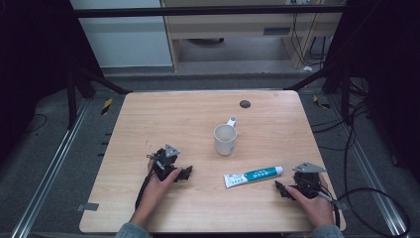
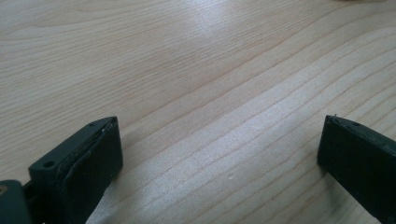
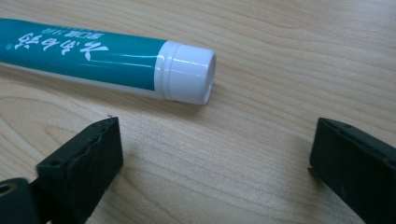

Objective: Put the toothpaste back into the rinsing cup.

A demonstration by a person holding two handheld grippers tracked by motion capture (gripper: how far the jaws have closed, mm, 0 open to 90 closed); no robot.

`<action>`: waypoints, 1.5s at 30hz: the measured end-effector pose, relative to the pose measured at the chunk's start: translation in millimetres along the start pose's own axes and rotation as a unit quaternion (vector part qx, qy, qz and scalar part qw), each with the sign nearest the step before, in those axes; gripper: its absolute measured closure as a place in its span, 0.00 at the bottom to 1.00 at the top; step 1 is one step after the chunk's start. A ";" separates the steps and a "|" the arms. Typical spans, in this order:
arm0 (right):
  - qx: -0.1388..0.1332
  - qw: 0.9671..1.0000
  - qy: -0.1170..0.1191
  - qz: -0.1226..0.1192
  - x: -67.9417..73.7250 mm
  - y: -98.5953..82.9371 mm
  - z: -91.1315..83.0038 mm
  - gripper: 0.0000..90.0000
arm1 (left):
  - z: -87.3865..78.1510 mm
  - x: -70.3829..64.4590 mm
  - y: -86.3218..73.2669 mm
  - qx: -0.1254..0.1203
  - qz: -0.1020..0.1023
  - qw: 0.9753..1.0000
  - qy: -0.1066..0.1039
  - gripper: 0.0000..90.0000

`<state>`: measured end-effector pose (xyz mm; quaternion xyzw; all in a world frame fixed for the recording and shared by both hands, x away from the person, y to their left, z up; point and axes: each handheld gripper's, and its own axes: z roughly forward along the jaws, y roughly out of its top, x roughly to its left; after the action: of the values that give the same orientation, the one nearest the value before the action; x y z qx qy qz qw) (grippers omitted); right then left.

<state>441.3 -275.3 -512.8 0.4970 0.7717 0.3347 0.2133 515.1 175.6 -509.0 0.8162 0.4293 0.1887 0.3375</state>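
- A pale wooden table [image 1: 208, 208] carries the scene, with a person's hands coming in from the near edge, one gripper in each.
- A white mug [image 1: 225, 139] stands upright near the table's middle, its handle turned to the far side, well apart from both grippers.
- A teal-and-white toothpaste tube [image 1: 253, 176] lies flat at the near right, its white cap [image 1: 280, 170] pointing right, toward the right gripper [image 1: 283, 189].
- The right gripper rests just beside the cap, jaws spread wide and empty; the left gripper [image 1: 186, 173], at the near left, is likewise agape over bare wood.
- The tube looks light and soft-walled, likely to dent or roll under a squeeze; the stiff ribbed cap, or the shoulder just behind it, seems the surer hold.
- The right gripper view shows the cap's [image 3: 187, 72] ridges and the tube's [image 3: 79, 53] printed lettering, which are too small to make out from above; the high view alone places the mug.
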 end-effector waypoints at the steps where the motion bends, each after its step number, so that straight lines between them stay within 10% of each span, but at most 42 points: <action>1: -0.005 1.000 0.002 -0.003 -0.4 0.0 -0.5 0.08 | 0.0 0.0 0.0 0.000 0.000 1.000 0.000 0.00; 12: -0.023 0.997 0.021 -0.065 9.1 25.7 -21.8 0.10 | 0.0 -0.2 0.0 0.000 -0.001 1.000 0.000 0.00; 19: -0.006 0.988 0.047 -0.149 20.8 73.6 -45.5 0.10 | 0.9 -0.1 0.8 0.000 -0.003 1.000 0.001 0.00; 45: 0.010 0.977 0.091 -0.195 20.0 152.8 -59.4 0.14 | 0.7 -0.5 0.5 -0.002 -0.004 1.000 0.001 0.00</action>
<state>489.1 -232.1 -360.7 0.3069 0.8732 0.3223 0.1986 515.6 174.7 -509.2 0.8137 0.4327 0.1888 0.3391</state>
